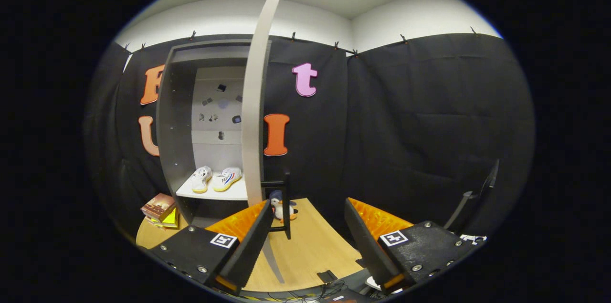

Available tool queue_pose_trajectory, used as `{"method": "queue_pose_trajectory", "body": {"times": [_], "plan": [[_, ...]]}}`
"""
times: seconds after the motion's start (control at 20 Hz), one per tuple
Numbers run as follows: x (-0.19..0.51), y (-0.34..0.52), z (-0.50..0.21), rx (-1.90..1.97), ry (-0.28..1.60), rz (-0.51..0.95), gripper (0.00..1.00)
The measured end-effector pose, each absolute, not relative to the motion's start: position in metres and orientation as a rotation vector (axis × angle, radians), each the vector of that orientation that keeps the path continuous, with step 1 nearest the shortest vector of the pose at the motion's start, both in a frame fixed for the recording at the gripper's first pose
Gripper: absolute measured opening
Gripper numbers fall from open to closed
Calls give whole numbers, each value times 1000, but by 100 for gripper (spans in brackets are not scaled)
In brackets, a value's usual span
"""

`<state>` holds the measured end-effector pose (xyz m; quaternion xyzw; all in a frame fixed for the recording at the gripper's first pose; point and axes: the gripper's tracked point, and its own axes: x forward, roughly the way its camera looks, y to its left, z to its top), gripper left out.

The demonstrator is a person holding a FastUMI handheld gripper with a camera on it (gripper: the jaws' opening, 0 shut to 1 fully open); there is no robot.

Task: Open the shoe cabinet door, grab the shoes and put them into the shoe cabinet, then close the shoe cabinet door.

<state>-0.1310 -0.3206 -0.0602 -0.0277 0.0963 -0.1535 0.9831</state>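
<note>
- My gripper [305, 241] has its fingers spread wide, with nothing pinched between them.
- The left finger sits close to the door [255, 102], just by its lower edge, but I cannot tell whether it touches.
- The door stands swung out towards me, so I see it edge-on as a pale curved strip rising from between the fingers.
- The cabinet [174, 121] is dark-framed and open, standing left of the door and beyond the left finger.
- The shoes [214, 179] are inside it, a white pair with yellow soles, side by side on the white shelf [215, 193], toes towards me.
- The back panel [217, 112] of the cabinet is pale and carries several small dark marks that I cannot make out.
- A wooden table [315, 245] lies under and ahead of the fingers.
- A small penguin toy [280, 207] stands on the table just beyond the left finger, beside a thin black frame [285, 205] that stands upright.
- A stack of books [160, 210] lies on the table left of the cabinet's foot, the top one brownish, with yellow beneath it.
- Behind the right finger a dark chair back [477, 193] leans near the black cloth wall.
- A small dark object [327, 276] lies on the near edge of the table between the fingers.
</note>
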Motion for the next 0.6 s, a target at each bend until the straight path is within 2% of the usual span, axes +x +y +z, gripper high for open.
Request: {"method": "queue_pose_trajectory", "body": {"times": [0.1, 0.3, 0.6], "plan": [[-127, -309, -68, -52, 212, -267, 93], [-128, -298, -64, -112, 200, -270, 89], [-124, -229, -70, -47, 204, -128, 88]]}}
